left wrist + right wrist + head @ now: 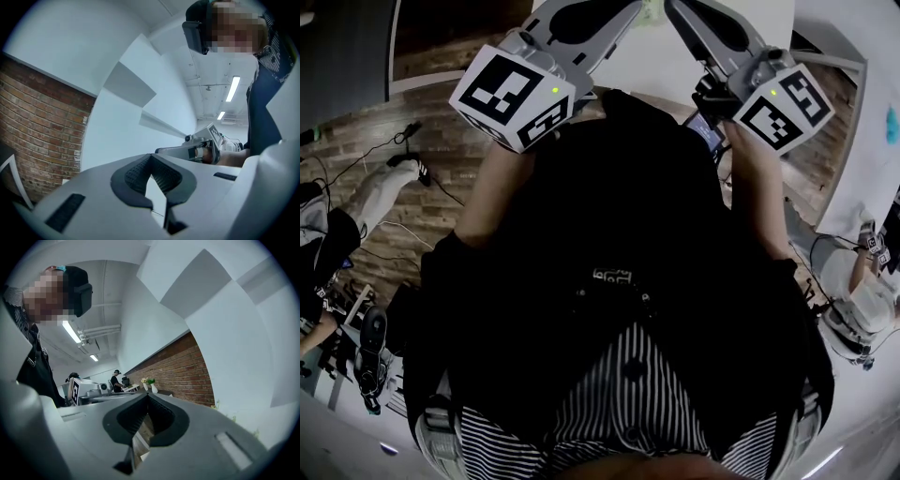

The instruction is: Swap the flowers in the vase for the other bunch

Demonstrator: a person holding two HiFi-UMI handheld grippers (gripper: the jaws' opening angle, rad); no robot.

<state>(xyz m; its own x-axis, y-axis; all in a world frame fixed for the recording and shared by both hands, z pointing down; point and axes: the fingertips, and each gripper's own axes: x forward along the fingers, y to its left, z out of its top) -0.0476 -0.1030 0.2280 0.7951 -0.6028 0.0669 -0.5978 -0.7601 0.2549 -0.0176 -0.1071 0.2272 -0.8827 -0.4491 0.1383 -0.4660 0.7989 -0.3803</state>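
The room has white walls, a brick wall (42, 136) down one side and strip lights (233, 88) on the ceiling. The left gripper (150, 160) has its jaws closed tip to tip, with nothing between the ribbed pads (136, 175), and it looks onto a plain white wall (126, 136). The right gripper (148, 398) is closed and empty in the same way, its dark pads meeting at the tips. In the head view both grippers are held up side by side in front of the person's dark top (619, 244). The left one's marker cube (514, 94) is near the right one's, and both noses are aimed toward a white table (675, 66) at the top edge, above a plank floor (441, 141). A pale green smudge on that table, between the noses, is too blurred to name. The only flowers (144, 380) that can be made out show past the right gripper. They stand in two small white vases (154, 388) on a distant table by the brick wall, well apart from both grippers, with another person (115, 380) standing beside them.
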